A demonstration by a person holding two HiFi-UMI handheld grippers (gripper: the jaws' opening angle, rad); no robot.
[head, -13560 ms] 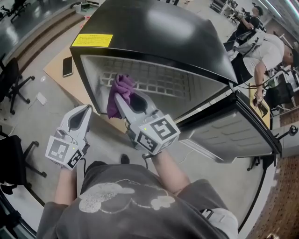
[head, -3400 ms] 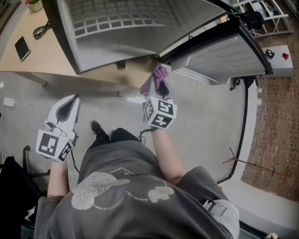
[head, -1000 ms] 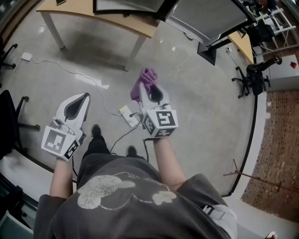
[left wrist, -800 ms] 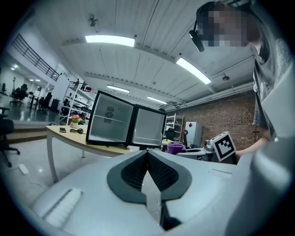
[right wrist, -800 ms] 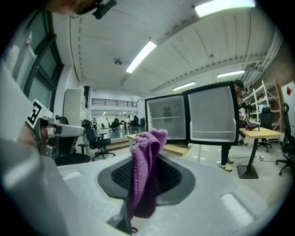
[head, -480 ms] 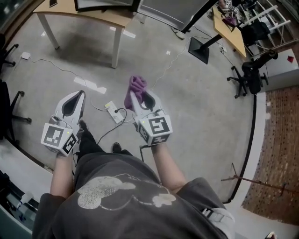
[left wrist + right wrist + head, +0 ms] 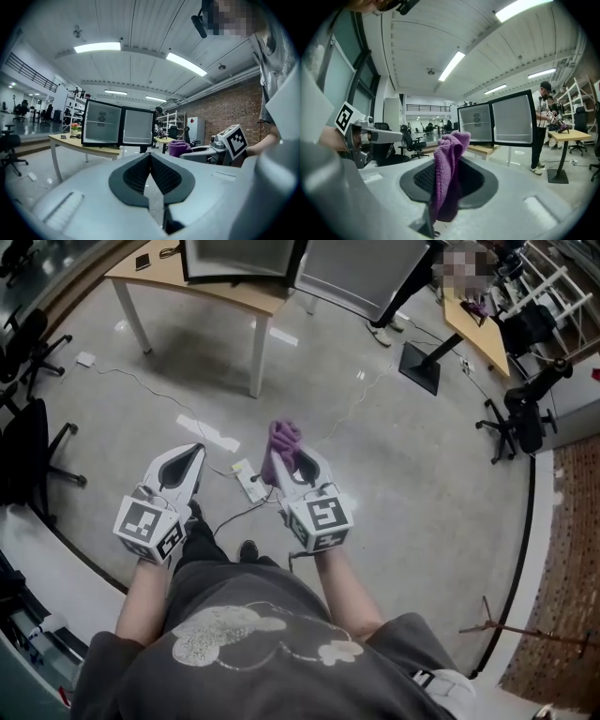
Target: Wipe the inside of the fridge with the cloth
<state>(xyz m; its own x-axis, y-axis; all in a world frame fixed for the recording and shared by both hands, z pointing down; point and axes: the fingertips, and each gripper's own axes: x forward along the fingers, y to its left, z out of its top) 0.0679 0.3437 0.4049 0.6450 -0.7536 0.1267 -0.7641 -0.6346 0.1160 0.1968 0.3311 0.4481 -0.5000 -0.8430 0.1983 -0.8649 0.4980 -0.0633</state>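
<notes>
R gripper: jaws clamped on purple cloth, wad poking past tips. L gripper: jaws together, empty. Fridge well ahead of both, door open. Cloth prob light, soft, floppy; hold mid-bunch, leave wad fwd for wiping.

The left gripper fills the lower half of the view, its jaws met at the tip with nothing between them. Beyond them, at eleven o'clock, a black fridge stands on a wooden worktop, its door swung wide open at its three o'clock side. At two o'clock from the jaws a purple cloth sits at the tip of the right gripper, whose marker cube faces the camera. A brick wall runs behind.
</notes>
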